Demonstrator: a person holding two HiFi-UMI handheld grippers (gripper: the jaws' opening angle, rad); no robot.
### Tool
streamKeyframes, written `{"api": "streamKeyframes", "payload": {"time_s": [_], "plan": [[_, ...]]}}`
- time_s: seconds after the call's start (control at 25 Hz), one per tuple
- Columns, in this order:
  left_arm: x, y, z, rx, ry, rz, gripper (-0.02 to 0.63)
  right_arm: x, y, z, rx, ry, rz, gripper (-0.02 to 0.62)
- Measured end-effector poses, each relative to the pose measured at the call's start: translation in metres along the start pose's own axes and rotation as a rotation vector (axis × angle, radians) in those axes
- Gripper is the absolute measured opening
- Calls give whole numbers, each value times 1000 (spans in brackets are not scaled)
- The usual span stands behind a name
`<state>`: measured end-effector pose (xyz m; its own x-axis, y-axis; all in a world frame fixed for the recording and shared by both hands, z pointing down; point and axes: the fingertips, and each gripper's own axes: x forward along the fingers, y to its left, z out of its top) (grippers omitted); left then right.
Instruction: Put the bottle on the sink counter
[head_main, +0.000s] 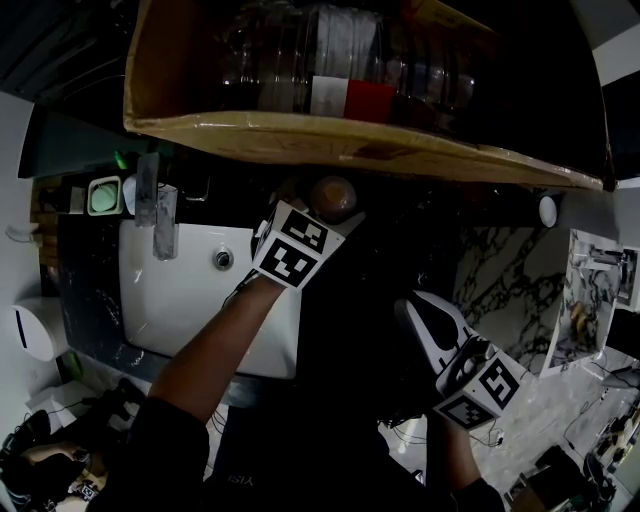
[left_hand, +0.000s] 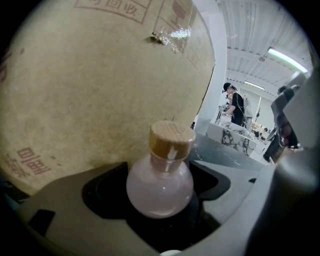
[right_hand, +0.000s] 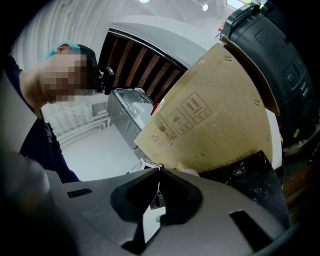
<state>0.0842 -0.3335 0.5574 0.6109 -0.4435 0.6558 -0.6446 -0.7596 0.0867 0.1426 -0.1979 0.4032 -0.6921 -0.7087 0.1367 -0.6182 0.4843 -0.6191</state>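
The left claw (head_main: 312, 215) pinches the round pink wooden-capped bottle (left_hand: 159, 190), held just under a brown cardboard box (head_main: 330, 135); the right claw (right_hand: 159, 172) is pressed together, empty. This looks like mid-carry: next, lower it upright onto the dark marble surface (head_main: 90, 290).

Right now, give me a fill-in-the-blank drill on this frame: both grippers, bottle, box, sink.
1. The left gripper clamps the round pale-pink glass bottle with a wooden cap, in front of a brown ____ box.
2. The right gripper, jaws together, holds ____.
3. In the head view, the person's ____ forearm crosses over the white ceramic sink.

Missing words: cardboard; nothing; left
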Motion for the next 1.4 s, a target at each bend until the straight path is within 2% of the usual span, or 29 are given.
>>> {"api": "streamKeyframes", "payload": {"time_s": [0.68, 1.28, 1.4], "plan": [[-10, -4, -1, 8, -16, -8, 402, 1, 18, 3, -24, -13, 0, 26], [-62, -17, -6, -29, -64, -27, 400, 14, 50, 9, -62, -34, 17, 26], [-77, -24, -4, -38, -85, -39, 374, 19, 60, 16, -55, -54, 25, 26]]}}
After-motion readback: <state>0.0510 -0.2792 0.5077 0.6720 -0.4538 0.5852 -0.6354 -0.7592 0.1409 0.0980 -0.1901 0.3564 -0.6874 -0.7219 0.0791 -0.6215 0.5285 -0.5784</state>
